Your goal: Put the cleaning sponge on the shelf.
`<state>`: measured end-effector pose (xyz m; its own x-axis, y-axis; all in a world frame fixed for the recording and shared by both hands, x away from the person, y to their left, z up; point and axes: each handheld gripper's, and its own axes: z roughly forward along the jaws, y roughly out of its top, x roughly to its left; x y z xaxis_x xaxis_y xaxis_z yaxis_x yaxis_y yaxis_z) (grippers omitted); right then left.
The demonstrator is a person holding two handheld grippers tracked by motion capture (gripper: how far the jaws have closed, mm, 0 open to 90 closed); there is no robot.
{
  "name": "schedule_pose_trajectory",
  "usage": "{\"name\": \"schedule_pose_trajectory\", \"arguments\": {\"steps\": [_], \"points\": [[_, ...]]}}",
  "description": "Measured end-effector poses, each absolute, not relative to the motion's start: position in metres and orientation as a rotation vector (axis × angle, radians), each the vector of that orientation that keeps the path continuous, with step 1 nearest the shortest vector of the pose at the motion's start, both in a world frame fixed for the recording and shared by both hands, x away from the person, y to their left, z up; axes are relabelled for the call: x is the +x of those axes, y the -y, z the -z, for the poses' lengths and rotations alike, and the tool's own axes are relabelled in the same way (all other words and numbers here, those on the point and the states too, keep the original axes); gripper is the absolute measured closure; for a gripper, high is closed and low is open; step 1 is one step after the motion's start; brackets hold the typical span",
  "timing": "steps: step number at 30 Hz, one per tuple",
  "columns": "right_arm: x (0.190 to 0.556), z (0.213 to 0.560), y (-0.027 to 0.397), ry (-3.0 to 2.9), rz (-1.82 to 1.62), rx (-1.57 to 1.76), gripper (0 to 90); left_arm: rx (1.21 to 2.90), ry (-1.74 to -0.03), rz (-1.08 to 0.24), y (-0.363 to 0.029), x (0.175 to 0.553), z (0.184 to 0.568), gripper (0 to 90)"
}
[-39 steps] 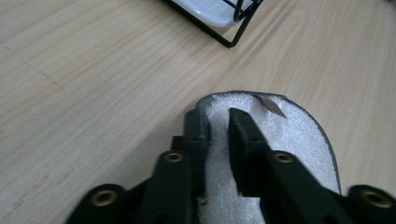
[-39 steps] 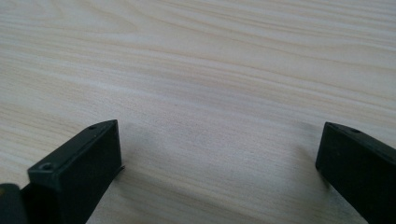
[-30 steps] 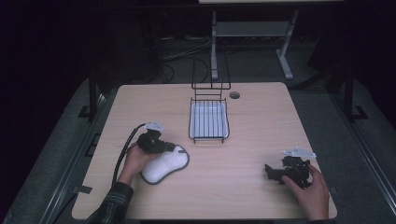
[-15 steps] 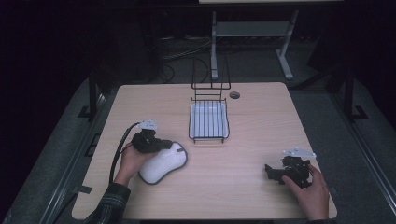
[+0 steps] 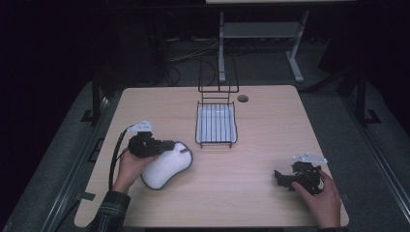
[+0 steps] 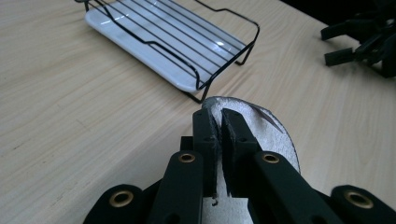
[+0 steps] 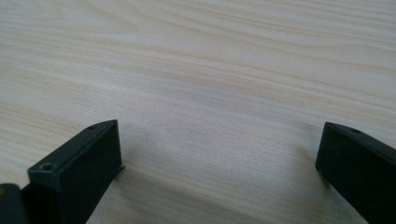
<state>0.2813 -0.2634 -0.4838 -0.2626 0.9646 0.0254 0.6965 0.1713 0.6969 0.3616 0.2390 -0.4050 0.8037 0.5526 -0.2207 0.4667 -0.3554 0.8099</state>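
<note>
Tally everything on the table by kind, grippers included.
Grippers: 2, the left gripper shut on the pad, the right gripper open.
White pad with grey edge: 1
Black wire rack: 1
White tray under the rack: 1
Total: 5

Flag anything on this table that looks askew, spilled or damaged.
Nothing stands out. The wire rack sits flat on the table, and the left gripper pinches the rim of the white padded mat; nothing looks spilled or broken.

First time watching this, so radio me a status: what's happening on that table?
Left gripper shut on white insole. Right gripper open over bare table. Wire rack ahead, path clear.
</note>
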Motion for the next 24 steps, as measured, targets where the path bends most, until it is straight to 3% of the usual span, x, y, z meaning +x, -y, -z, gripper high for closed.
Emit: {"name": "schedule_pose_trajectory", "arguments": {"steps": [24], "points": [[0.281, 0.484, 0.264, -2.033, -0.846, 1.564, 0.0, 1.979, -0.707, -0.149, -0.218, 0.382, 0.372, 85.0]]}}
